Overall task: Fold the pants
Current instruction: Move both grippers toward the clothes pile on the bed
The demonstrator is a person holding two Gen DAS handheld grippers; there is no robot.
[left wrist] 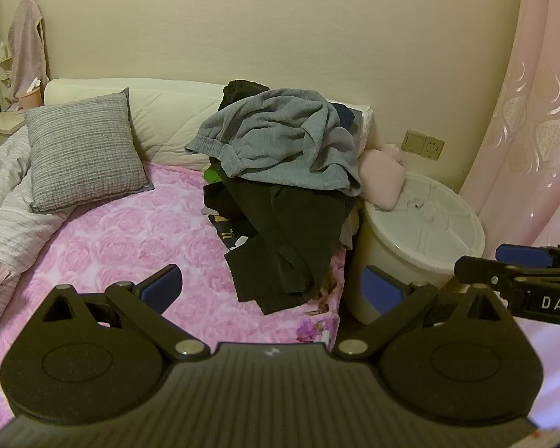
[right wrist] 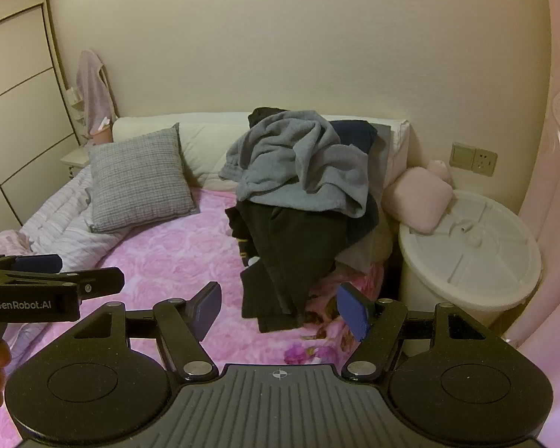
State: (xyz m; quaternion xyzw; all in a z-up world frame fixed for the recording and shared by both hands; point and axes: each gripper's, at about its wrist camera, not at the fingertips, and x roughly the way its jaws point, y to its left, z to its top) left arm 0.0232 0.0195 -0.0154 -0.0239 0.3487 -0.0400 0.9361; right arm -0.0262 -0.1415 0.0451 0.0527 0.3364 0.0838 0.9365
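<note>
A heap of clothes lies on the right side of the bed: grey sweatpants [left wrist: 283,142] [right wrist: 298,164] on top, black pants [left wrist: 283,239] [right wrist: 283,261] hanging down below them toward me. My left gripper [left wrist: 268,285] hovers open over the pink bedspread, short of the black pants' lower edge, with nothing between its blue pads. My right gripper [right wrist: 280,308] is open too and empty, just in front of the same black hem. Each gripper shows at the edge of the other's view: the right gripper [left wrist: 504,265], the left gripper [right wrist: 56,272].
The pink rose-patterned bedspread [left wrist: 123,246] [right wrist: 168,261] has room left of the heap. A grey cushion [left wrist: 82,153] and white pillows lean at the headboard. A white lidded bin [left wrist: 422,239] [right wrist: 466,254] with a pink plush [right wrist: 418,201] stands right of the bed, beside a pink curtain.
</note>
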